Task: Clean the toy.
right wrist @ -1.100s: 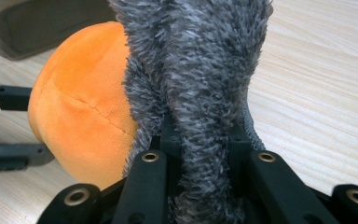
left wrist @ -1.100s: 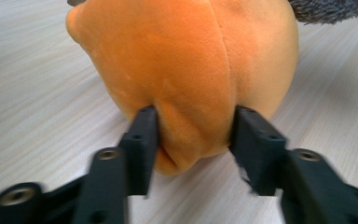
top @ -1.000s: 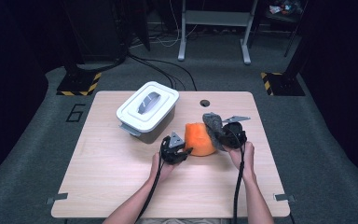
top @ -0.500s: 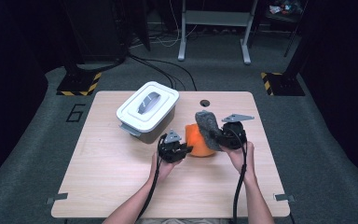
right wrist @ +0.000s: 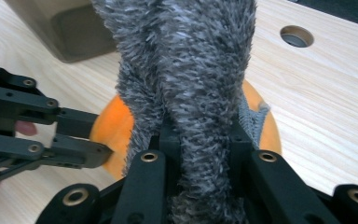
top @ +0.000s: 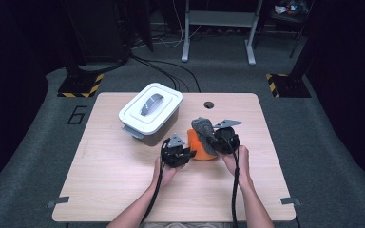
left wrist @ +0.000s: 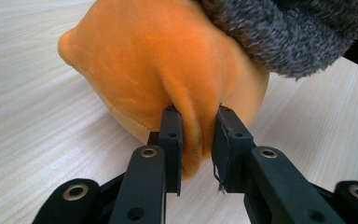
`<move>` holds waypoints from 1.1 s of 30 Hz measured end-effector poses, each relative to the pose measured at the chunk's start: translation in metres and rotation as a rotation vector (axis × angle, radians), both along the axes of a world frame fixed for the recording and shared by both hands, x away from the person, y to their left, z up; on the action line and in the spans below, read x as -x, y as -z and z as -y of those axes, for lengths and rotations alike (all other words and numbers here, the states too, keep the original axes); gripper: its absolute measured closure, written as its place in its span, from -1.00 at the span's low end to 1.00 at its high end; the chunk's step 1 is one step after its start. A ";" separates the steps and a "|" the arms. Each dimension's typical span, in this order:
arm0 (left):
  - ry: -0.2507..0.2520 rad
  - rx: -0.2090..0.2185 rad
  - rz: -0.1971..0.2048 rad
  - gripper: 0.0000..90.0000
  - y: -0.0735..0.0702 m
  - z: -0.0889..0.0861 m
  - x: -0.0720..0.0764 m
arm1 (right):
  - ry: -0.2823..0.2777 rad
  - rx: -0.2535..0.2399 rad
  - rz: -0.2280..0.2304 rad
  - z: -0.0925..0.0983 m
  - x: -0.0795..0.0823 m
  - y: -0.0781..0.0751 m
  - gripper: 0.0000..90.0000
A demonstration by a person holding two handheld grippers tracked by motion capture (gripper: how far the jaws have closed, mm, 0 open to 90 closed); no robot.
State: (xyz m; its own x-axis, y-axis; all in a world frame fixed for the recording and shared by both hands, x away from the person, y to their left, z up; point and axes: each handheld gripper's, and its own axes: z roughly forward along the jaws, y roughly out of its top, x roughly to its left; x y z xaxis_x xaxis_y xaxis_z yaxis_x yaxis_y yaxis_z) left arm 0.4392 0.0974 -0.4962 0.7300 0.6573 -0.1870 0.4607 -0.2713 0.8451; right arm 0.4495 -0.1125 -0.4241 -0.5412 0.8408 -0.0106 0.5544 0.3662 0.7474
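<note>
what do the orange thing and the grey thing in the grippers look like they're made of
The orange piece looks like soft velour-type fabric: short matte nap, folds where the left gripper pinches it. The grey piece looks like fuzzy chenille or fleece knit, with long shaggy fibres, held by the right gripper.

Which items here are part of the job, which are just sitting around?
In the job:
- orange cloth, pinched by the left gripper
- grey fuzzy cloth, clamped in the right gripper, lying over the orange one

Lying about:
- lidded white bin, apart from both cloths
- cable hole in the table
</note>
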 end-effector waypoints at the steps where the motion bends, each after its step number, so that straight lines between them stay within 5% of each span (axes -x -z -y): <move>1: 0.000 0.001 0.001 0.65 0.000 0.000 0.000 | -0.003 0.001 0.007 0.002 -0.001 0.000 0.66; 16: 0.006 0.011 -0.003 0.64 0.003 -0.001 0.000 | 0.117 0.017 -0.008 0.034 -0.006 0.014 0.66; 33: 0.015 0.005 -0.004 0.64 0.008 -0.004 -0.003 | 0.203 0.034 -0.152 0.062 -0.030 0.061 0.65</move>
